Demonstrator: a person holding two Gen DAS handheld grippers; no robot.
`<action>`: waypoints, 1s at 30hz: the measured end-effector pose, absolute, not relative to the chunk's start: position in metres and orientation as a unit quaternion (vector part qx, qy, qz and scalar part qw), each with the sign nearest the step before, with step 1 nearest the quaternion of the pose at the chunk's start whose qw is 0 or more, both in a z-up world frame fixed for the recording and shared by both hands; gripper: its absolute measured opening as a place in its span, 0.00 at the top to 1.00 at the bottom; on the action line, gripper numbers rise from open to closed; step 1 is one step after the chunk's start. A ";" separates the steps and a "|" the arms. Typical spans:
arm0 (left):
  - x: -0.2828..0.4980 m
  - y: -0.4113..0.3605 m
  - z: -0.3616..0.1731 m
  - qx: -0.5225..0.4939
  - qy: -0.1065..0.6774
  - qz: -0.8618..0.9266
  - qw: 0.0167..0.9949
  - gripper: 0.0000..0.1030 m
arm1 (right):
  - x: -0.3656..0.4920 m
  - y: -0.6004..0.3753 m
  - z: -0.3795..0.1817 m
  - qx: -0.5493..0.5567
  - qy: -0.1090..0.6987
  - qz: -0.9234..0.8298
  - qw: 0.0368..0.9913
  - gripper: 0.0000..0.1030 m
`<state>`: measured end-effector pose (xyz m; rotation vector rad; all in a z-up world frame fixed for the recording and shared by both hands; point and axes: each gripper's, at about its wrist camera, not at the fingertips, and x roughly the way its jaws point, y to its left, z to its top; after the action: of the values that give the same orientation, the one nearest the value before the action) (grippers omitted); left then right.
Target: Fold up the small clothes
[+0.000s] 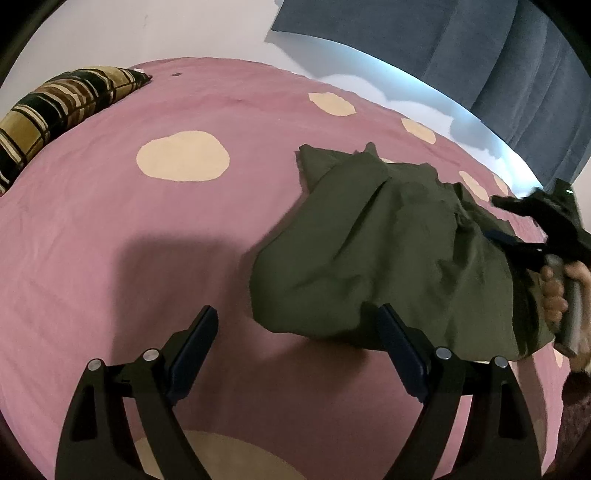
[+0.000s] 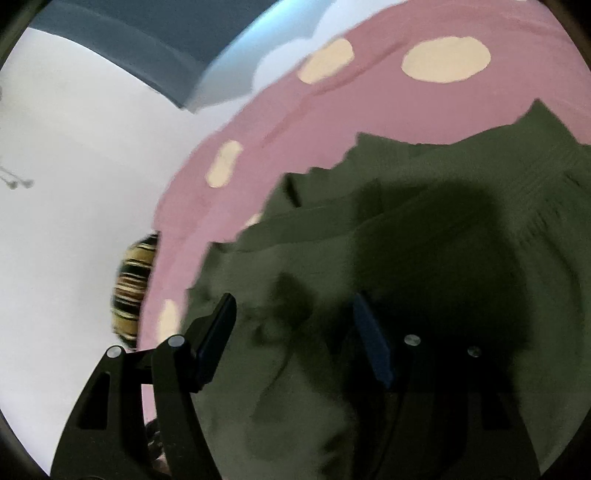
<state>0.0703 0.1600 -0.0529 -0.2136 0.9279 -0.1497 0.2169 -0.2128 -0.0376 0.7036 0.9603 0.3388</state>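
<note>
An olive-green garment (image 1: pixel 388 251) lies rumpled on a pink bedspread with cream spots (image 1: pixel 147 229). My left gripper (image 1: pixel 299 321) is open and empty, just above the spread, with its right finger at the garment's near edge. In the left wrist view my right gripper (image 1: pixel 517 243) shows at the far right, over the garment's right side, held by a hand. In the right wrist view the right gripper (image 2: pixel 293 314) is open right above the green garment (image 2: pixel 424 240), casting a dark shadow on it. The cloth between its fingers looks untouched.
A striped black-and-gold pillow (image 1: pixel 55 110) lies at the far left of the bed; it also shows in the right wrist view (image 2: pixel 133 288). A white wall (image 1: pixel 147 33) and a blue-grey curtain (image 1: pixel 480 55) stand behind the bed.
</note>
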 end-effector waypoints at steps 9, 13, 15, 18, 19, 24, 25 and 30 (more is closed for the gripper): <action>0.069 0.157 -0.052 -0.099 0.447 -0.070 0.886 0.16 | 0.180 -0.209 -0.068 0.331 0.477 0.167 0.797 0.36; 0.067 0.158 -0.052 -0.100 0.449 -0.070 0.885 0.16 | 0.179 -0.203 -0.068 0.310 0.466 0.165 0.812 0.36; 0.065 0.160 -0.051 -0.104 0.450 -0.072 0.884 0.16 | 0.174 -0.205 -0.061 0.323 0.467 0.162 0.807 0.36; 0.061 0.166 -0.046 -0.105 0.445 -0.069 0.887 0.16 | 0.148 -0.206 -0.047 0.330 0.455 0.174 0.808 0.36; 0.060 0.167 -0.046 -0.106 0.444 -0.069 0.887 0.16 | 0.138 -0.205 -0.042 0.322 0.450 0.176 0.814 0.36; 0.053 0.175 -0.040 -0.113 0.436 -0.072 0.890 0.16 | 0.089 -0.197 -0.035 0.302 0.439 0.187 0.826 0.35; 0.053 0.176 -0.040 -0.110 0.435 -0.071 0.891 0.16 | 0.079 -0.195 -0.037 0.294 0.440 0.187 0.827 0.34; 0.054 0.183 -0.046 -0.127 0.449 -0.071 0.882 0.16 | 0.069 -0.194 -0.075 0.285 0.457 0.192 0.820 0.34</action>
<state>0.0541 0.1827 -0.0462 -0.2654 0.9352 -0.1470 0.0694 -0.1937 -0.0754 0.6076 0.9732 0.4080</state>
